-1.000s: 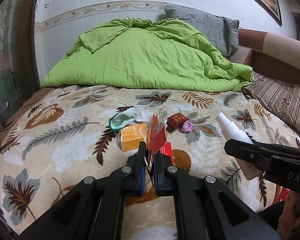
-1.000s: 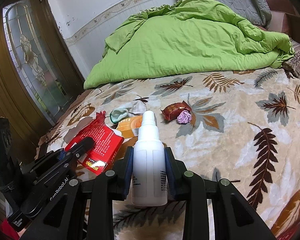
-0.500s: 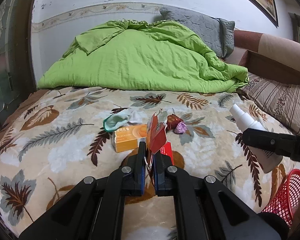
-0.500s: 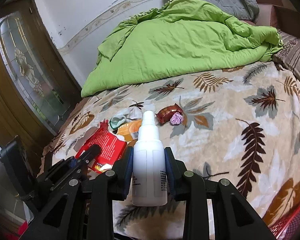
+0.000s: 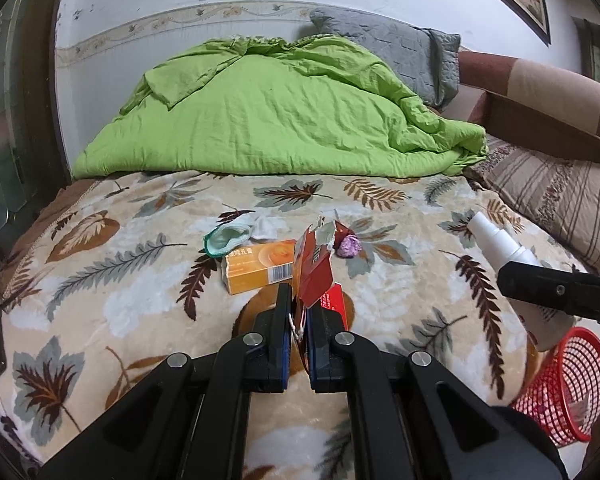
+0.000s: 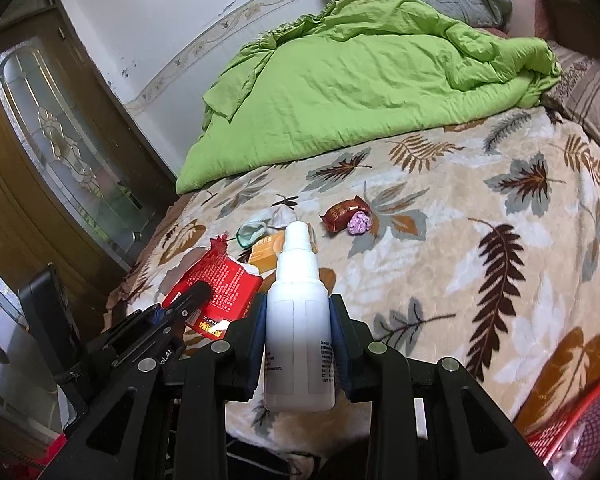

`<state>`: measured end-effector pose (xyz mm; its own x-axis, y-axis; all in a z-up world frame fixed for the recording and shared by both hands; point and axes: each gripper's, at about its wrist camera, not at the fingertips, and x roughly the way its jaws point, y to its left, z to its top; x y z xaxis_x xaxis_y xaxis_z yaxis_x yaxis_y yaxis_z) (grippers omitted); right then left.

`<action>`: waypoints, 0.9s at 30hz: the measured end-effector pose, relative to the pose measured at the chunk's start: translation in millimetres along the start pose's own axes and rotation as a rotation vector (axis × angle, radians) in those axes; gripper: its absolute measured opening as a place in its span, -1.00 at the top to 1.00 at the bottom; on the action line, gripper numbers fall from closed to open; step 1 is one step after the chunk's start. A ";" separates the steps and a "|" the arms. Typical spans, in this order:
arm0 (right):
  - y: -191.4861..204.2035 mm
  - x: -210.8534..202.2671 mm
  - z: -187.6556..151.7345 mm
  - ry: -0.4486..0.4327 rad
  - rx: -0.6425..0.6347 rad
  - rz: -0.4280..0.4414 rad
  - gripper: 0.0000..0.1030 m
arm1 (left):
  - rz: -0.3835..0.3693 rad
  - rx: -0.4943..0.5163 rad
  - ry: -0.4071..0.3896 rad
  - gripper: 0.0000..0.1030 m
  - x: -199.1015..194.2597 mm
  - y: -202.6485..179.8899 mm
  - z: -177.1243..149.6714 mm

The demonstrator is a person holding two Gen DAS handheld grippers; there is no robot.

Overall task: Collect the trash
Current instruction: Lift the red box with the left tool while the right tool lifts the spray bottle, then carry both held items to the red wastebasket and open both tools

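My left gripper [image 5: 298, 304] is shut on a torn red paper box [image 5: 315, 268], held above the leaf-print blanket; the box also shows in the right wrist view [image 6: 216, 292]. My right gripper [image 6: 298, 316] is shut on a white spray bottle [image 6: 298, 320], also seen in the left wrist view [image 5: 500, 244]. On the blanket lie an orange box [image 5: 258, 266], a teal-edged mask [image 5: 226, 238], white tissue [image 5: 266, 226], a brown wrapper [image 6: 340, 216] and a purple wad [image 6: 359, 224]. A red mesh basket [image 5: 556, 384] stands at the bed's lower right.
A green duvet [image 5: 276, 120] is heaped at the back of the bed, with a grey pillow [image 5: 404, 56] behind it. A striped pillow [image 5: 556, 200] lies at the right. A wooden door with glass [image 6: 60, 152] stands to the left.
Both grippers have drawn back from the bed with their loads still held. The red basket has come into view at the lower right.
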<state>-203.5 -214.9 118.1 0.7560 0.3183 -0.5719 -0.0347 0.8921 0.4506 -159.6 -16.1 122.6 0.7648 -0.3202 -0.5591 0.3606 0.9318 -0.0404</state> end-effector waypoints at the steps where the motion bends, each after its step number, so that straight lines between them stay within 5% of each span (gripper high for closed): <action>1: 0.0 -3.1 -1.2 -0.001 0.007 0.005 0.37 | -0.001 0.008 -0.005 0.89 -4.9 -2.4 0.0; 14: 10.3 -57.1 -12.8 -0.069 0.021 0.041 0.37 | -0.027 0.061 -0.080 0.89 -64.3 -30.6 7.9; 27: 10.2 -87.2 -15.2 -0.098 0.040 0.041 0.37 | -0.073 0.081 -0.097 0.89 -77.1 -44.4 9.0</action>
<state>-279.8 -228.7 162.2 0.8148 0.3197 -0.4836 -0.0422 0.8647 0.5006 -229.8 -34.3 175.0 0.7812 -0.4056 -0.4745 0.4563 0.8898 -0.0094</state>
